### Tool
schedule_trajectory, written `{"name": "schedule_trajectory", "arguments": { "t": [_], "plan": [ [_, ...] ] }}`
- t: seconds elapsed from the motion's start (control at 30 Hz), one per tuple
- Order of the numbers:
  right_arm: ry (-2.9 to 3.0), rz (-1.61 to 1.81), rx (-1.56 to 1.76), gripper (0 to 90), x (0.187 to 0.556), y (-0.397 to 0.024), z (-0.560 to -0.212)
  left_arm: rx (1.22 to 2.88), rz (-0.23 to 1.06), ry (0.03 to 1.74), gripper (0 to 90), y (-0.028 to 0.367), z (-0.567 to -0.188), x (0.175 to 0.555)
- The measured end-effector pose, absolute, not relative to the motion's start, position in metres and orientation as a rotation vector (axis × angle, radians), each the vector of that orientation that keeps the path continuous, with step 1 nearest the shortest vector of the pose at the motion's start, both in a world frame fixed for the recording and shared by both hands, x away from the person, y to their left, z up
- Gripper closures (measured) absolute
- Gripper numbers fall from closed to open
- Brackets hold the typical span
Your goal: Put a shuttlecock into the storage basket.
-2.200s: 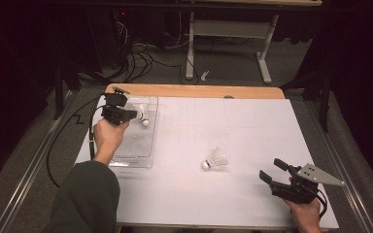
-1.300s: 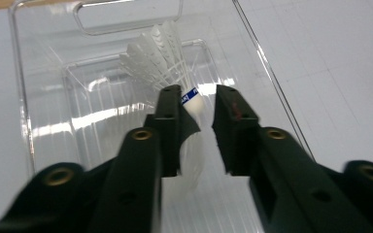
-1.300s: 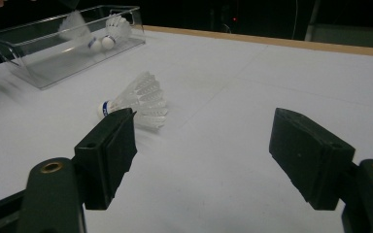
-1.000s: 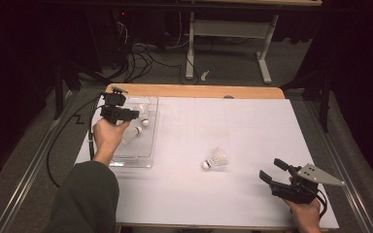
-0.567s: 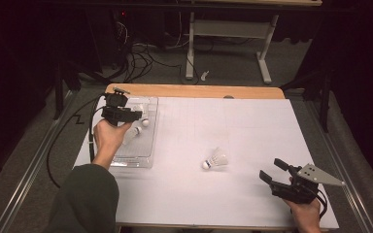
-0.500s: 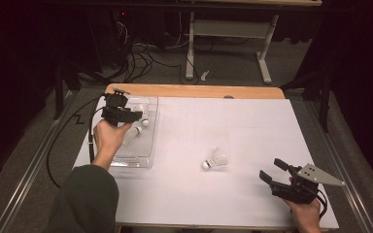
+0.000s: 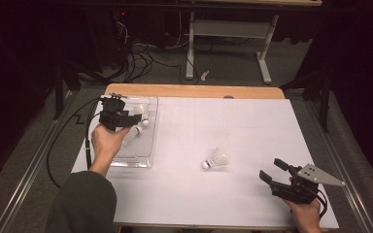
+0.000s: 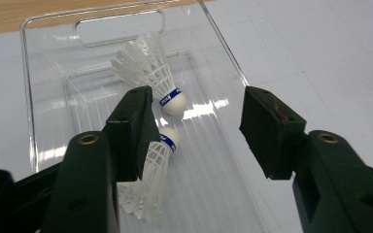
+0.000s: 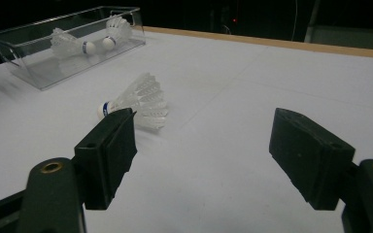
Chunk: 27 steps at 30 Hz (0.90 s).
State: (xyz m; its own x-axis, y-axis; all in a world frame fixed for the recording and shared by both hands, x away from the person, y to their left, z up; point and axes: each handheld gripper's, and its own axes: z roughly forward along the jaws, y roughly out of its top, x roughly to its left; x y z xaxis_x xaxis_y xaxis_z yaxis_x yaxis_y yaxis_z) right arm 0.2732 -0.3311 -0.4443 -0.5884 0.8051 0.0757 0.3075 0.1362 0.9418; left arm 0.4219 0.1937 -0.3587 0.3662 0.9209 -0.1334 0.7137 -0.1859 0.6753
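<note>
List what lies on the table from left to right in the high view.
Left gripper over the clear tray holding two shuttlecocks → loose shuttlecock on the white sheet → right gripper, jaws open.

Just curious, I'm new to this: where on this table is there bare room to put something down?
The white table top lies bare right of the clear plastic tray, around the lone white feathered shuttlecock. The tray is crowded: two shuttlecocks and the left gripper.
</note>
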Motion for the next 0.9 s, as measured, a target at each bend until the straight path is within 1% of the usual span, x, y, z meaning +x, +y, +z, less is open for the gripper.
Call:
{"name": "schedule_trajectory", "arguments": {
  "t": [0.37, 0.9],
  "plan": [
    [1.965, 1.454, 1.066, 25.6, 0.273, -0.331, -0.444, 1.952, 0.406, 1.365, 46.4, 0.192, -0.357, 0.410],
    [1.963, 1.455, 1.065, 25.6, 0.273, -0.331, -0.444, 1.951, 0.419, 1.301, 44.7, 0.186, -0.357, 0.394]
  ]
}}
